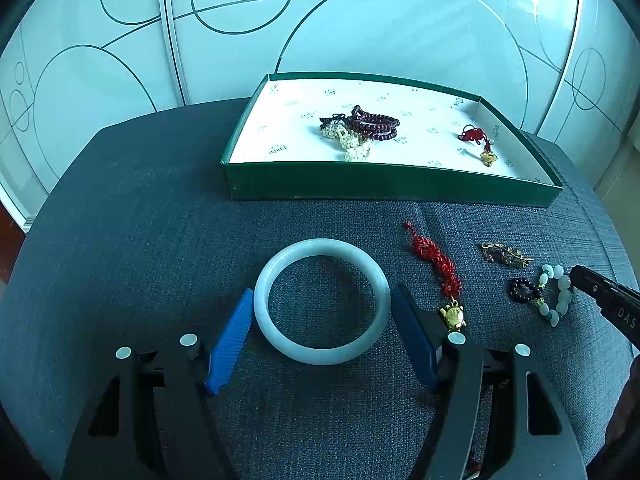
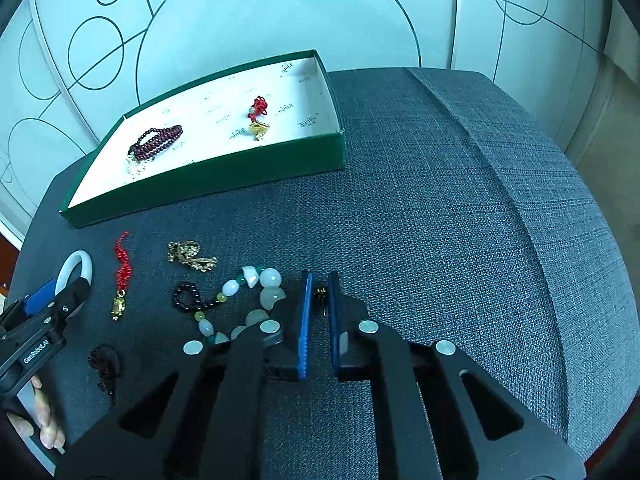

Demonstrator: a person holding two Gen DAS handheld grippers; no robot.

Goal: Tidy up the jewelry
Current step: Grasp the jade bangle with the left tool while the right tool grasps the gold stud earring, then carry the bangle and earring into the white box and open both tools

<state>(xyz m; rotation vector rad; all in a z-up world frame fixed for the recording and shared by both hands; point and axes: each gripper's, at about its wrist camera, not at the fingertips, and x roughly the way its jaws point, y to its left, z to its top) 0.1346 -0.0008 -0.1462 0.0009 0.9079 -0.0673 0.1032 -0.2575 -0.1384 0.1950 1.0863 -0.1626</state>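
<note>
Left gripper [image 1: 322,312] has its jaws spread around the pale jade bangle [image 1: 322,301] on the grey cushion [image 1: 160,240], pads right at its rim. Right gripper [image 2: 319,296] is pinched on a tiny gold earring [image 2: 320,295] beside the jade bead bracelet [image 2: 256,300].

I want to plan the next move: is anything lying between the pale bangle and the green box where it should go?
Nothing visible does. The pale bangle lies between the open fingers of the left gripper, and only bare grey fabric separates it from the green box. The red tassel charm lies off to the right of that path.
</note>
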